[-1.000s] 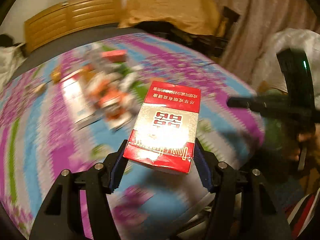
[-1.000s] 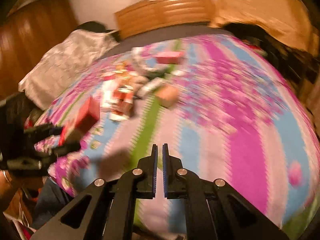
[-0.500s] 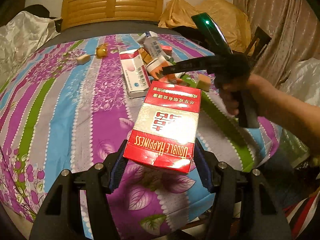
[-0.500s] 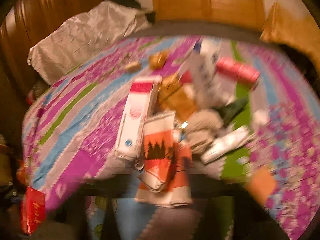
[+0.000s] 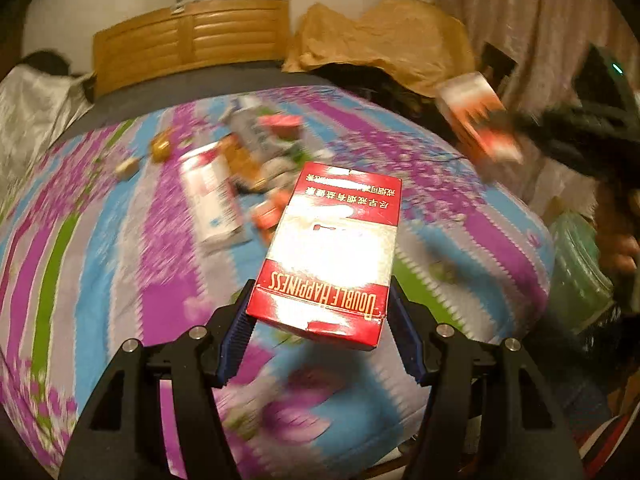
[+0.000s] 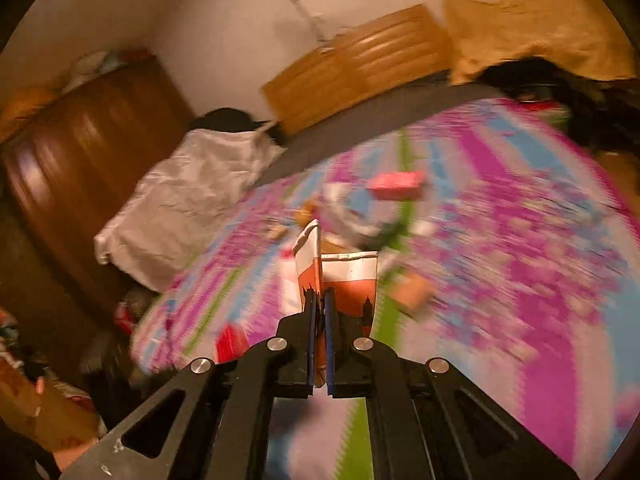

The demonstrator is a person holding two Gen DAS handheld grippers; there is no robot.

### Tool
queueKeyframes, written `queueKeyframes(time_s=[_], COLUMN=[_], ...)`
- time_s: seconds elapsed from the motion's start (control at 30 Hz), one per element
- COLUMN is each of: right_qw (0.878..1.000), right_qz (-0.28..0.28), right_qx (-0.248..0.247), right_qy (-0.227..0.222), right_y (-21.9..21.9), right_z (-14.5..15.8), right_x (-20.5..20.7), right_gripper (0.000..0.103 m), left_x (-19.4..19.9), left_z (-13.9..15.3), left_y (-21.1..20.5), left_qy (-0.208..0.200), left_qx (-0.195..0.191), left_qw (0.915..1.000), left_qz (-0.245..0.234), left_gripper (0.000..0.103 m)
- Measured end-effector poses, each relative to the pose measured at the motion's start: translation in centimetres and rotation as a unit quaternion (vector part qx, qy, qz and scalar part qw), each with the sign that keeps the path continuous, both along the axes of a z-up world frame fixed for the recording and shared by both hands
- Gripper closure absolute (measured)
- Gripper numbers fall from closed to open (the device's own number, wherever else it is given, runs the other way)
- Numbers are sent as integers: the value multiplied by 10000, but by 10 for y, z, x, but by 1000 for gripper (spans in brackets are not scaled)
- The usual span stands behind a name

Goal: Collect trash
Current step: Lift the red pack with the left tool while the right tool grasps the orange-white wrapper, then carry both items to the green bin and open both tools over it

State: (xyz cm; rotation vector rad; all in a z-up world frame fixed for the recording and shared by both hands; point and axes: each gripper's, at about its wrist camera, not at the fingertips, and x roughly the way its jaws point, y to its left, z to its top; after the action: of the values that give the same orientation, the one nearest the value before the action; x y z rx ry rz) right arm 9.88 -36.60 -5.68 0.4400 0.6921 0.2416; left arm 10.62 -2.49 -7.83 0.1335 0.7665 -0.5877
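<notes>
My left gripper (image 5: 320, 320) is shut on a red and white Double Happiness carton (image 5: 332, 248), held above the striped bedspread (image 5: 100, 248). My right gripper (image 6: 319, 312) is shut on an orange and white flattened carton (image 6: 344, 280), lifted above the bed. In the left wrist view that carton (image 5: 476, 116) and the right gripper show at the upper right, blurred. A heap of trash lies mid-bed: a long white and red box (image 5: 212, 200), a pink box (image 5: 280, 122), a white bottle (image 5: 250, 132) and small wrappers.
A wooden headboard (image 5: 192, 36) stands at the far end. A grey bundle (image 6: 188, 196) lies at the bed's left, with a brown wardrobe (image 6: 80, 152) behind. A green bag (image 5: 580, 272) hangs off the bed's right edge. Brown cloth (image 5: 384, 40) covers furniture at the back right.
My right gripper went to the trash heap, shut on the orange and white carton and lifted it off the bed to the right. My left gripper still holds the red carton.
</notes>
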Motion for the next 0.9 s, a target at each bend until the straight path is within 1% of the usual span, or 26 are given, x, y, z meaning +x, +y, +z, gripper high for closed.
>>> queueKeyframes(time_s=[0.1, 0.2, 0.23, 0.3, 0.33, 0.37, 0.4, 0.43, 0.5, 0.53, 0.57, 0.7, 0.73, 0.8, 0.87, 0.9], right_qw=[9982, 9923, 9884, 9833, 9798, 9730, 9696, 9653, 9524, 9476, 9390, 9037, 8962, 8867, 8792, 8771], right_qz=[-576, -1185, -1471, -1788, -1965, -2257, -2390, -2551, -2959, -3089, -3321, -4185, -4336, -4491, -4593, -4623], right_qx=[-121, -283, -313, -281, -322, -441, -481, -521, -713, -786, -871, -894, -924, -1079, -1218, -1232], right_qy=[147, 202, 222, 207, 206, 220, 216, 201, 189, 204, 209, 169, 163, 217, 360, 430], right_y=[-39, -79, -96, -120, -131, -147, -155, -165, -192, -200, -215, -271, -282, -297, -310, -316], right_z=[-4, -7, -6, -8, -7, -4, -2, -1, 6, 8, 12, 23, 26, 29, 28, 26], right_x=[-58, -113, -134, -164, -179, -198, -211, -224, -259, -268, -284, -339, -351, -364, -373, -373], right_gripper=[98, 98, 98, 98, 98, 98, 98, 98, 98, 98, 98, 98, 98, 98, 98, 98], left_x=[-3, -12, -16, -23, -28, -33, -38, -43, -52, -58, -62, -86, -94, -104, -117, -121], left_z=[8, 16, 18, 20, 22, 23, 24, 26, 30, 33, 36, 41, 42, 42, 42, 41], left_y=[-44, -99, -119, -149, -171, -188, -205, -227, -258, -279, -293, -355, -376, -401, -433, -443], left_qy=[-113, -219, -238, -267, -287, -304, -319, -331, -326, -331, -345, -421, -406, -383, -383, -368], left_qx=[120, 192, 208, 237, 258, 271, 280, 273, 229, 200, 181, 189, 206, 245, 320, 339], left_qw=[9991, 9953, 9933, 9895, 9863, 9835, 9806, 9764, 9699, 9649, 9608, 9410, 9341, 9252, 9142, 9110], left_qz=[-395, -923, -1111, -1398, -1604, -1763, -1916, -2116, -2402, -2597, -2745, -3353, -3541, -3768, -4023, -4094], left_gripper=[43, 43, 43, 43, 43, 43, 43, 43, 43, 43, 43, 43, 43, 43, 43, 43])
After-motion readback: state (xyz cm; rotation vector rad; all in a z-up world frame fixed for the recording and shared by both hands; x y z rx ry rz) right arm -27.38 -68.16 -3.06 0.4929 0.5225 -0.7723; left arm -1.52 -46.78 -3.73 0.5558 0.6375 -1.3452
